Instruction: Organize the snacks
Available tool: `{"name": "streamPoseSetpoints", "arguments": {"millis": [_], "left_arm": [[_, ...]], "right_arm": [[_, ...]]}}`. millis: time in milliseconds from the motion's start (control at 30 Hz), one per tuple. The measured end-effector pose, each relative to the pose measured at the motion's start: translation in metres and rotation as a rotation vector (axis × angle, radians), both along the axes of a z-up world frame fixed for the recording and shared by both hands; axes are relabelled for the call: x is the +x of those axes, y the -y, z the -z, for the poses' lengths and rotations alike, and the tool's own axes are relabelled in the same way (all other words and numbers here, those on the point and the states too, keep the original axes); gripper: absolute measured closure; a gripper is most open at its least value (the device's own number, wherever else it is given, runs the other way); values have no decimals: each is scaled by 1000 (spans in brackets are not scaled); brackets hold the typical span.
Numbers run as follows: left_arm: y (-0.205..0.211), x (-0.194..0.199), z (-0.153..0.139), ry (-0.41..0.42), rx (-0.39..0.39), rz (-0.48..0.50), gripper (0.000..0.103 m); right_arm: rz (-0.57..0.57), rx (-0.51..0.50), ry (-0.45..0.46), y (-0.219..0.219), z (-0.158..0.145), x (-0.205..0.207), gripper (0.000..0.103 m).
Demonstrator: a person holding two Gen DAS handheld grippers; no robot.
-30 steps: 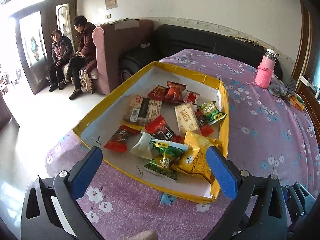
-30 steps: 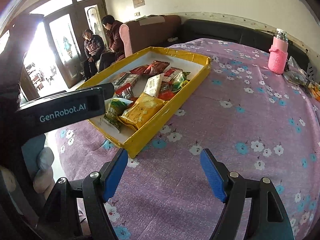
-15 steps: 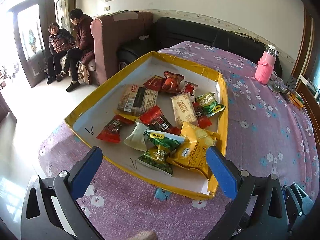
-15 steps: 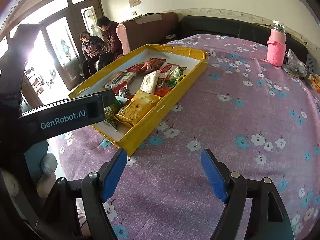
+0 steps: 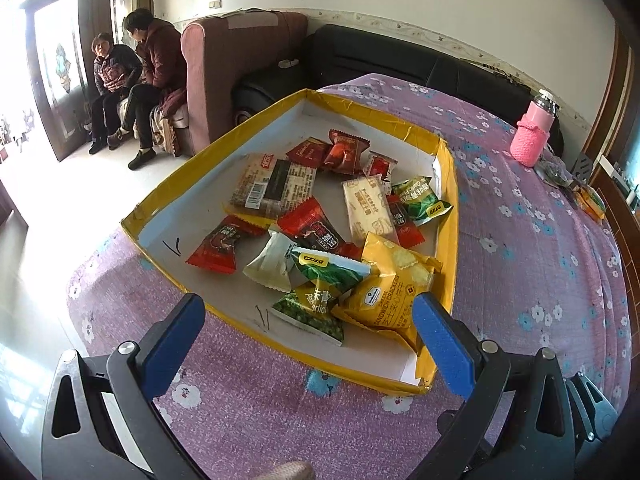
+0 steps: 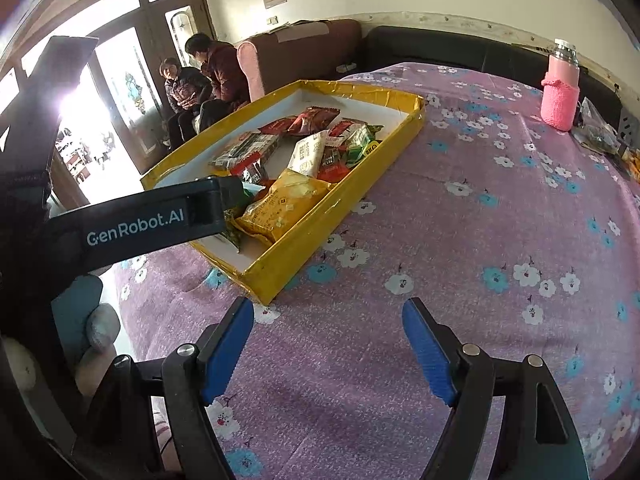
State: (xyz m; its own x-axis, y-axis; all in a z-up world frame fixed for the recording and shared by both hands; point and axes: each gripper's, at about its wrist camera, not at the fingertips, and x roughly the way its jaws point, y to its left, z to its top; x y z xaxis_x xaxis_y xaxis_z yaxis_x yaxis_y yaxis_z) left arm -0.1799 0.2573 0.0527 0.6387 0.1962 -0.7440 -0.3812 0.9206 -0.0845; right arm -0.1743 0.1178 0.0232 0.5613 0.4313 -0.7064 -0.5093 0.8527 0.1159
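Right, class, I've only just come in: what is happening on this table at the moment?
A person holds a gripper in each hand over a table with a purple flowered cloth. The left gripper is open and hovers at the near edge of a yellow tray full of mixed snack packets, with a yellow cracker bag and a green pea packet closest to it. The right gripper is open over bare cloth beside the tray. Neither holds anything yet.

Between the left gripper's (image 5: 308,328) matt blue pads, the tray (image 5: 451,248) looks like cardboard, glossy yellow tape outside, matt white within; the snack packets (image 5: 384,292) ahead are shiny crinkled foil and plastic; under the right gripper (image 6: 328,344) lies soft matt flowered cloth (image 6: 460,240); far right, a bottle (image 6: 561,92) in a pink knitted sleeve with a metal cap.
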Motion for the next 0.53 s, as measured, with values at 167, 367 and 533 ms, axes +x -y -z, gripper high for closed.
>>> {"name": "streamPoseSetpoints", "arguments": {"millis": [167, 367, 533], "left_arm": [[0, 1, 2, -4, -9, 7, 0], [-1, -1, 5, -12, -40, 12, 0], [0, -3, 4, -17, -42, 8, 0]], "right_arm": [[-6, -2, 2, -2, 1, -2, 25], [-14, 0, 4, -3, 1, -4, 25], [-13, 9, 3, 0, 0, -5, 25]]}}
